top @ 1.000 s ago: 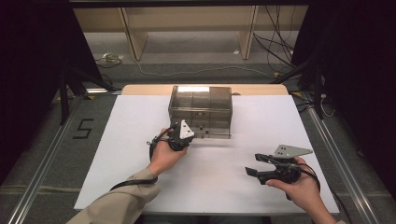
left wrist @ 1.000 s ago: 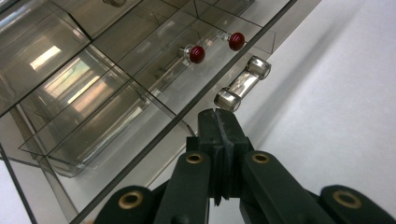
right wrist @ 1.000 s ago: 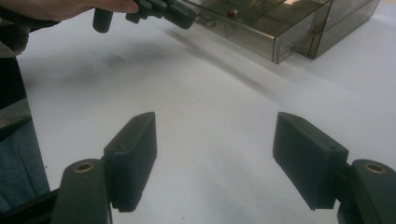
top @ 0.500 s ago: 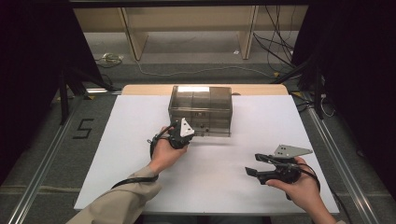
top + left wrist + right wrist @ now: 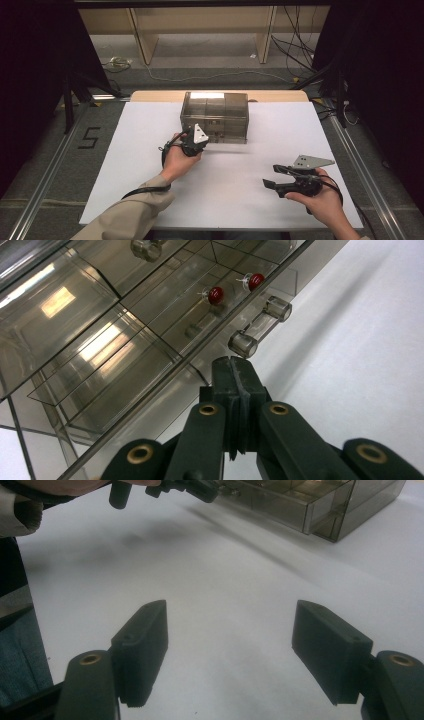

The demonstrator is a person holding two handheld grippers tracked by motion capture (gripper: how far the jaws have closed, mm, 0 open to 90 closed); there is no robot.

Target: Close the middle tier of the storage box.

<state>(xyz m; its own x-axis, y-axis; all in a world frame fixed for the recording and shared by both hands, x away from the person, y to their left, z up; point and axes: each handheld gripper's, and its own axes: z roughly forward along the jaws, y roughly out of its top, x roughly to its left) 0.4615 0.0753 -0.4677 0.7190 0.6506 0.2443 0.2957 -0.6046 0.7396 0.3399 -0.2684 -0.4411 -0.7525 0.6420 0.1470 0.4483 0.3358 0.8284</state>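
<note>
a person leans two hand-held tongs over a white surface (image 5: 150,165) that carries a smoky clear drawer box (image 5: 215,116), which stands toward the far middle of the sheet. the left forearm, in a beige sleeve (image 5: 127,220), runs up from the lower edge on a slant toward the box, the left hand (image 5: 176,160) wrapped under the body of the left tongs (image 5: 200,141) with the grey three-cornered plate tipped toward the box front. in the left gripper view these left tongs (image 5: 235,371) are pressed pad to pad with nothing between them, their tip just below a clear bar handle (image 5: 260,326) on a drawer front, close to it though whether it touches is hard to tell from this angle. two small red beads (image 5: 216,294) lie inside a drawer behind the handle. the right hand (image 5: 320,200) rests low on the near right of the sheet, well apart from the box, palm up under the right tongs (image 5: 272,176), which point left across the sheet. in the right gripper view the right tongs (image 5: 230,650) stand wide apart over bare white sheet, holding nothing, with the left hand's tool and the box far off at the top.
</note>
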